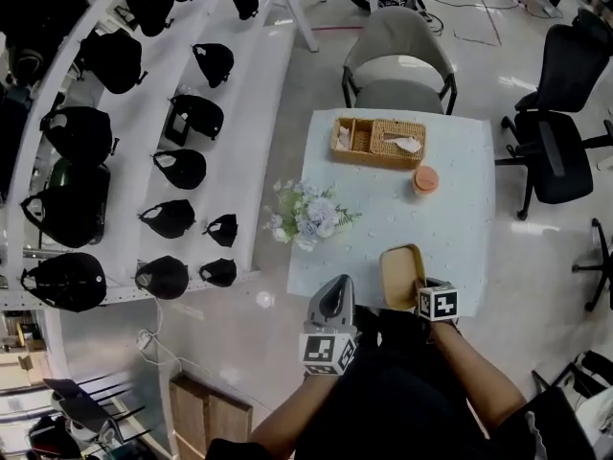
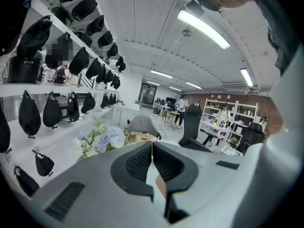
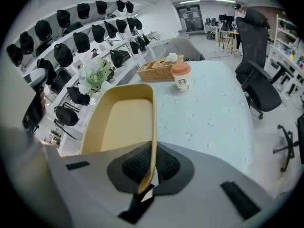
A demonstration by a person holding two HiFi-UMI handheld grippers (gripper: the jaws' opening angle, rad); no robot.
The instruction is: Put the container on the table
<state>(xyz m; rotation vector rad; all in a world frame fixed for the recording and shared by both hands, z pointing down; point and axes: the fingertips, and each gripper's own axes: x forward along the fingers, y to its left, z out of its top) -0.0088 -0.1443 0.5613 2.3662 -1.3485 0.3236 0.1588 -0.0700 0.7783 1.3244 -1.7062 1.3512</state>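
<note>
Green round logo on the paper cup (image 3: 180,76); no readable text.

The container (image 3: 121,122) pinched in the right gripper (image 3: 152,152) looks like smooth, matt tan plastic with thin walls. The gripper itself has a matt grey plastic shell and black ribbed pads (image 3: 135,165). Beyond its jaws the table (image 3: 213,113) shows a pale, smooth, faintly speckled surface, and farther ahead stand a rough woven wicker basket (image 3: 159,70) and a paper cup (image 3: 181,77) with a smooth lid.

Right gripper (image 1: 422,295) apparently holds container (image 1: 401,274) over table (image 1: 458,233).
</note>
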